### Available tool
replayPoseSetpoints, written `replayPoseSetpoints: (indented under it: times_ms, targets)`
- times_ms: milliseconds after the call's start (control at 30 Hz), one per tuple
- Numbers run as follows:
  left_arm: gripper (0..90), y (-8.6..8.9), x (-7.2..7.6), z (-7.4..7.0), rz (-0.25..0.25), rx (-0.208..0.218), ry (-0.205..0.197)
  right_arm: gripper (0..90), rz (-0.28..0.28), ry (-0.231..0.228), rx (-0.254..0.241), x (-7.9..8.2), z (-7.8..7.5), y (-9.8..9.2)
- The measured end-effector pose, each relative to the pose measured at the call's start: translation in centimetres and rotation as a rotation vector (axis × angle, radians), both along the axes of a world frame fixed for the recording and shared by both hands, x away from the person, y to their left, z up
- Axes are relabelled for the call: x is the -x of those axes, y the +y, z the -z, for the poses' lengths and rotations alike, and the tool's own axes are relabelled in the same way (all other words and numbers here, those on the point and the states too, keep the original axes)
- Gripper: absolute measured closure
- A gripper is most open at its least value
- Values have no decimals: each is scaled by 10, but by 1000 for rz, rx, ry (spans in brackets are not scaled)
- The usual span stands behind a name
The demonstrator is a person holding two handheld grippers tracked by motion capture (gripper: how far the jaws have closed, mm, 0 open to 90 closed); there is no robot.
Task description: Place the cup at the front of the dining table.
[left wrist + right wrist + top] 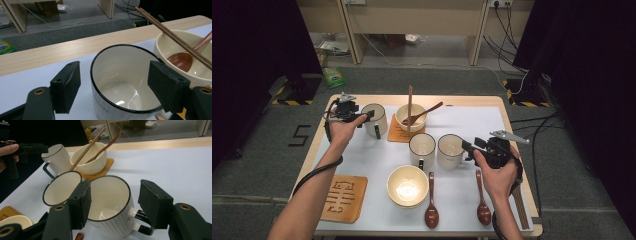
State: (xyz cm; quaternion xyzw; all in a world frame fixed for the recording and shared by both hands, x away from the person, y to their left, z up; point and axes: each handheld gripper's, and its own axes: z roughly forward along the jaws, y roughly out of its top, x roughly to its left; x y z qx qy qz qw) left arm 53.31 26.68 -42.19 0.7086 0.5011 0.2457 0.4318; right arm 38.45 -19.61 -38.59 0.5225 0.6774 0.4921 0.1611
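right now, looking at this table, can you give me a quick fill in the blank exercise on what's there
1. The far bowl sits on a wooden ____.
2. The number of mugs on the table is ____.
3. The chopsticks rest across a bowl that also holds a wooden ____.
4. The near bowl sits directly on the white mat, with two ____ to its right.

Missing words: coaster; three; spoon; spoons
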Motion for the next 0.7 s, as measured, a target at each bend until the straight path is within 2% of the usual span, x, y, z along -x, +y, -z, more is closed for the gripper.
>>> replayPoseSetpoints:
  times_ms: [100, 500, 700]
  targets:
    - [256, -1, 4, -1, 10, -7, -8, 432, -2, -1, 5, 0, 0, 0]
    - [256, -3, 27, -7, 27, 31, -35, 430, -4, 3, 8, 0, 1, 3]
    - [256, -7, 37, -7, 47, 25, -43, 429, -4, 4, 7, 0, 2, 3]
